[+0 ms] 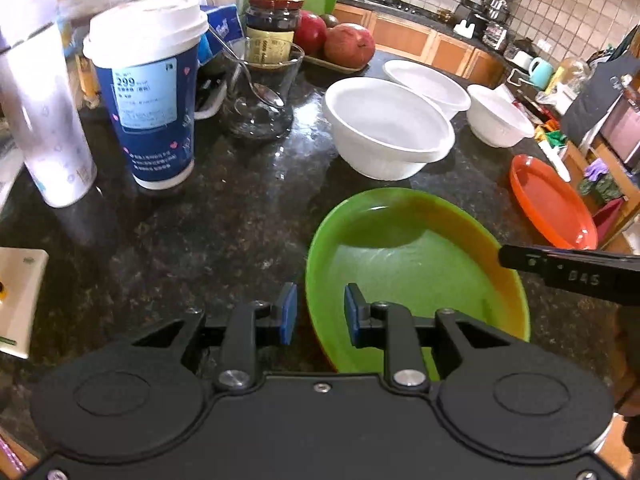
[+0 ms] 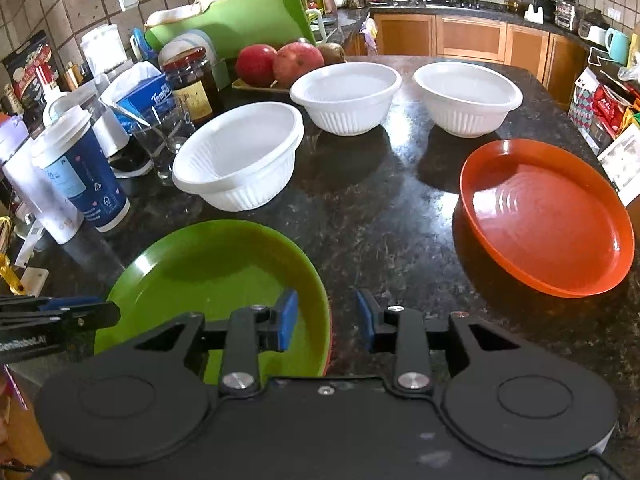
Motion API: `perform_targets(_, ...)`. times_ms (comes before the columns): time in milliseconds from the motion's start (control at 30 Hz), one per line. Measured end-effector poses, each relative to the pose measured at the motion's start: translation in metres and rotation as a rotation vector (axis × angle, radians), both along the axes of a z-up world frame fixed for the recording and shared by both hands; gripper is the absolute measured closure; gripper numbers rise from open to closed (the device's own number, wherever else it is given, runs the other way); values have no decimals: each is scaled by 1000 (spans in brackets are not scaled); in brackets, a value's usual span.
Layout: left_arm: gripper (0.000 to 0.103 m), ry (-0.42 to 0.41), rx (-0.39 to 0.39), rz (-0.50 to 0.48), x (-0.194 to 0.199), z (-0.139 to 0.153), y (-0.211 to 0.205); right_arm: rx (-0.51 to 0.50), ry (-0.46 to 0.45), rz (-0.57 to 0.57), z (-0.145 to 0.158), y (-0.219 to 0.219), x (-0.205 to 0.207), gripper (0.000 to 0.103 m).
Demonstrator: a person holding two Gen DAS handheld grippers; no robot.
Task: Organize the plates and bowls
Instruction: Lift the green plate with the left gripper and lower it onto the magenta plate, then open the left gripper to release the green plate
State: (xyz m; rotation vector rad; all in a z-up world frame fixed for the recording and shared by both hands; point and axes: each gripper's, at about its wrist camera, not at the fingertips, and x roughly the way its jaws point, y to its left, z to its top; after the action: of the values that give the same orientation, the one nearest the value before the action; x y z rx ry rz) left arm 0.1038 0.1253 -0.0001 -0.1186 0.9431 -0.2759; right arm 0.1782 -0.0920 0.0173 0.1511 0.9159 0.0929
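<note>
A green plate [image 1: 416, 276] [image 2: 216, 284] lies on the dark granite counter [image 2: 384, 216], with an orange rim showing under its edge. My left gripper [image 1: 318, 314] is open with its pads either side of the plate's left rim. My right gripper [image 2: 328, 322] is open astride the plate's right rim. An orange plate [image 2: 548, 216] [image 1: 554, 204] lies to the right. Two nested white bowls [image 2: 240, 160] [image 1: 388, 128] stand behind the green plate. Two more white bowls [image 2: 348, 94] [image 2: 468, 96] stand further back.
A blue paper cup [image 1: 148, 92] [image 2: 84, 176], a glass with a spoon [image 1: 260, 88], a dark jar [image 2: 192, 84], a fruit tray with pomegranates [image 2: 280, 64] and a green cutting board [image 2: 240, 20] crowd the left and back. Bags [image 2: 604, 112] sit beyond the right edge.
</note>
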Motion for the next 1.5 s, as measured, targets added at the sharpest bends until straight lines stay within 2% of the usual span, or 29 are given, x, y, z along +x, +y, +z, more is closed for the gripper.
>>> perform_targets(233,68,51,15,-13,10,-14,-8,7,42,23,-11,7,6,69)
perform_targets(467,68,51,27,-36,5,-14,-7,-22,44,63,-13,25,3,64)
perform_targets(567,68,53,32,-36,1,-14,-2,4,61,77,-11,31,-3,59)
perform_targets(967,67,66,18,-42,-16,-10,21,56,78,71,-9,45,-33,59)
perform_targets(1033,67,53,11,-27,-17,-6,26,54,55,22,-5,38,-36,59)
perform_targets(1167,67,-32,33,16,-24,10,34,46,-17,-62,9,21,-49,57)
perform_targets(1233,65,-79,43,25,-27,21,33,42,-52,-95,16,11,-54,51)
perform_targets(1300,65,-117,44,19,-29,29,27,25,-109,-136,24,2,-64,40)
perform_targets(1400,65,-139,18,-6,-29,40,10,-24,-180,-209,33,-12,-77,29)
perform_targets(1500,64,-147,-13,-33,-29,47,-12,-98,-199,-190,41,-28,-81,29)
